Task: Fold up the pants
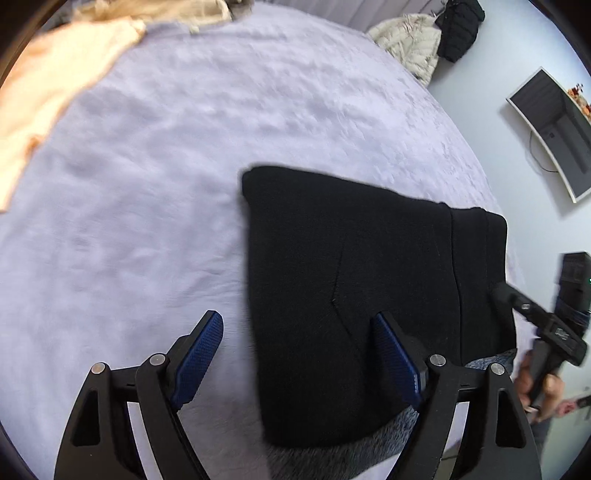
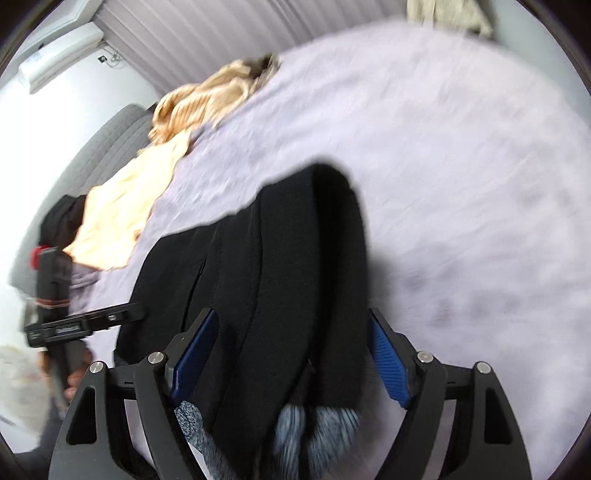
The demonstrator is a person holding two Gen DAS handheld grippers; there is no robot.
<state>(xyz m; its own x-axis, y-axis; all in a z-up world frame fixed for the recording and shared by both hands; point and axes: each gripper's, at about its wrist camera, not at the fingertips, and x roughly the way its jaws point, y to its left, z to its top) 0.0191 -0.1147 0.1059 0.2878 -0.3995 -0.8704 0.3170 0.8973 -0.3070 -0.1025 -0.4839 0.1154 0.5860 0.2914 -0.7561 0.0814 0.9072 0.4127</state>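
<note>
The black pants (image 1: 354,280) lie folded in a compact stack on the lilac bedspread (image 1: 177,155), with a grey fleecy lining showing at the near edge. My left gripper (image 1: 295,354) is open above the stack's left edge, holding nothing. In the right wrist view the pants (image 2: 280,280) show a raised fold at their right side. My right gripper (image 2: 291,354) is open, its blue fingers (image 2: 388,365) straddling the near end of the stack without closing on it. The right gripper also shows in the left wrist view (image 1: 543,325) by the stack's right side.
A peach garment (image 1: 55,85) and a tan one (image 2: 207,99) lie at the far side of the bed. A cream jacket (image 1: 410,40) and a black jacket (image 1: 461,26) hang beyond the bed. A monitor (image 1: 554,129) stands by the wall. The bedspread also fills the right wrist view (image 2: 461,166).
</note>
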